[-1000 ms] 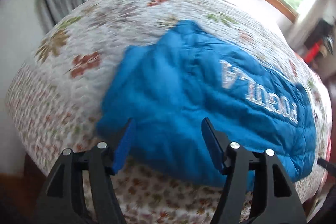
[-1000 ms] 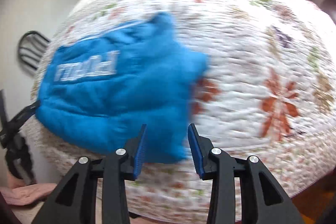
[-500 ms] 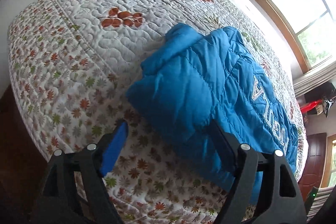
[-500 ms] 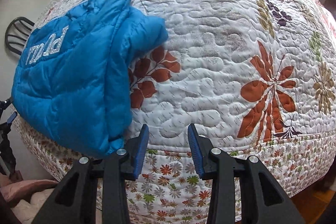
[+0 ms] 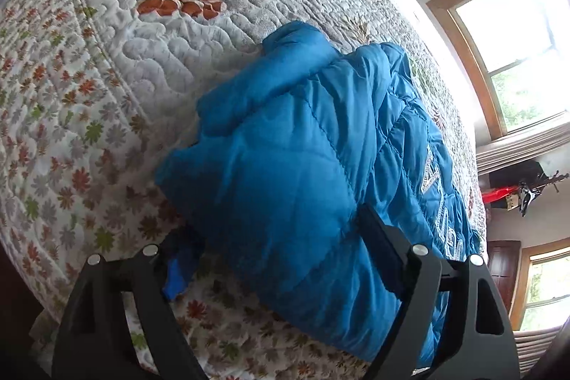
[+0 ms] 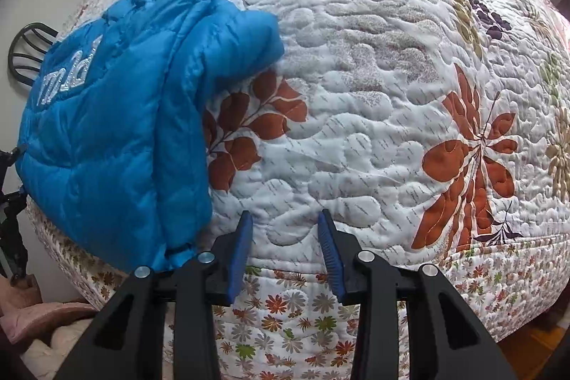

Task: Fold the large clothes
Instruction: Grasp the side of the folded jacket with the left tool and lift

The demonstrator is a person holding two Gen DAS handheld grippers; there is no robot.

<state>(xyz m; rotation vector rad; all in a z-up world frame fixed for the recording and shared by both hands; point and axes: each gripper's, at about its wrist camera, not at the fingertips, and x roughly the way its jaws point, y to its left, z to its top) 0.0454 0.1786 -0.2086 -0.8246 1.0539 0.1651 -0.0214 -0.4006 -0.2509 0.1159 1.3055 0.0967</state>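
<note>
A puffy blue jacket (image 5: 306, 166) lies on a bed with a flowery quilt (image 5: 117, 66). It sits close to the near edge of the bed, and part of it hangs a little over that edge. It already looks folded into a thick bundle.

The left gripper (image 5: 274, 259) has its jaws spread wide around the near end of the jacket, and they have just been opening wider. The fat end of the jacket sits between them. One finger is on top of the cloth and the other is tucked beside it. They do not look like they are squeezing yet.

The right gripper (image 6: 285, 251) is partly open with nothing in it. It hangs over bare quilt, just beside the jacket's other side.

The step looks like grabbing the near end to make the next fold. To do it well, the left jaws should go deep, so they catch all the layers and not just the top one. The right gripper should slide over to the jacket's edge (image 6: 185, 230) and take hold there too. Then both ends can lift together and stay even.

The jacket's long way runs side to side along the bed's near edge. White letters (image 5: 438, 198) run the same way. A rounded bit, maybe a sleeve (image 5: 285, 66), sticks out toward the middle of the bed.
</note>
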